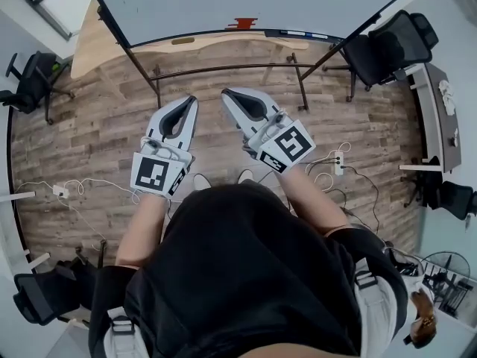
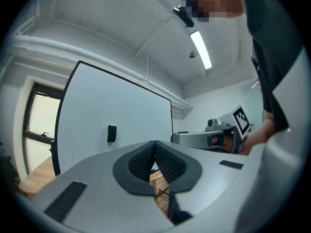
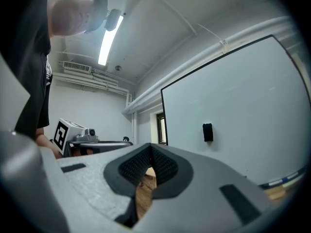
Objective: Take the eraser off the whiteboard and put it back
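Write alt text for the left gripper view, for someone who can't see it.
The left tool, jaws shut and empty, faces a whiteboard with a small black eraser stuck on it. The right tool is held alongside at the right, and a window shows left of the board.

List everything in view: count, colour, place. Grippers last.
whiteboard: one, white with a black frame, on a dark stand ahead
eraser: one, black, stuck on the whiteboard
markers: a few, colours unclear, on the board's tray
chairs: at least three, black, round the room's edges
desk: one, light wood, left of the board
power strips: two, white, on the floor with cables
floor: one, brown wood planks
left gripper: one, grey with black pads, shut and empty, aimed at the board
right gripper: one, grey with black pads, shut and empty, aimed at the board
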The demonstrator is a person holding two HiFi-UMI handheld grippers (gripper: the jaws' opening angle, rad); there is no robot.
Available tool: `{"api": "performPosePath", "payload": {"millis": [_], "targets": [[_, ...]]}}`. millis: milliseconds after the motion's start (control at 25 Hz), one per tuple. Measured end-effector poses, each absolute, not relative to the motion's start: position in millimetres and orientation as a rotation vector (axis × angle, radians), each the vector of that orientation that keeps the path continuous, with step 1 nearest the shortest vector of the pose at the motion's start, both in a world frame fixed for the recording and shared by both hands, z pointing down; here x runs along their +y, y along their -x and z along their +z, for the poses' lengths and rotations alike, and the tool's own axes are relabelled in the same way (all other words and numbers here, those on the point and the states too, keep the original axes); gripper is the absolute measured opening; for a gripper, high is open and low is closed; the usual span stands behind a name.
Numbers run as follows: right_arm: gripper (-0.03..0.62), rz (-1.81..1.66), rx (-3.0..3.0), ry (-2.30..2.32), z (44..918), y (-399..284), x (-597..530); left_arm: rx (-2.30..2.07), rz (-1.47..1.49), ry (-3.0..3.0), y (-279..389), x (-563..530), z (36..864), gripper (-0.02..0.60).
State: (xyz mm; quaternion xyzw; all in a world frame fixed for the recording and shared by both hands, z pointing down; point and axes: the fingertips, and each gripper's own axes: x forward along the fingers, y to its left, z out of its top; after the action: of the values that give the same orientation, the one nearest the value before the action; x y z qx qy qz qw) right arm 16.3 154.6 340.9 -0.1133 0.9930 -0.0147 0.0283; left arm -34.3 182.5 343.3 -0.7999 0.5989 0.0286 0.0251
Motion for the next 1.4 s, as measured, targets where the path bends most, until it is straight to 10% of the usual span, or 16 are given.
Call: {"api": "performPosePath", "payload": {"millis": [1400], "targets": [[0.002, -0.132, 3.031, 0.297, 350, 34, -15, 1.93, 0.016, 2.406, 87, 21, 343, -0.005]]}}
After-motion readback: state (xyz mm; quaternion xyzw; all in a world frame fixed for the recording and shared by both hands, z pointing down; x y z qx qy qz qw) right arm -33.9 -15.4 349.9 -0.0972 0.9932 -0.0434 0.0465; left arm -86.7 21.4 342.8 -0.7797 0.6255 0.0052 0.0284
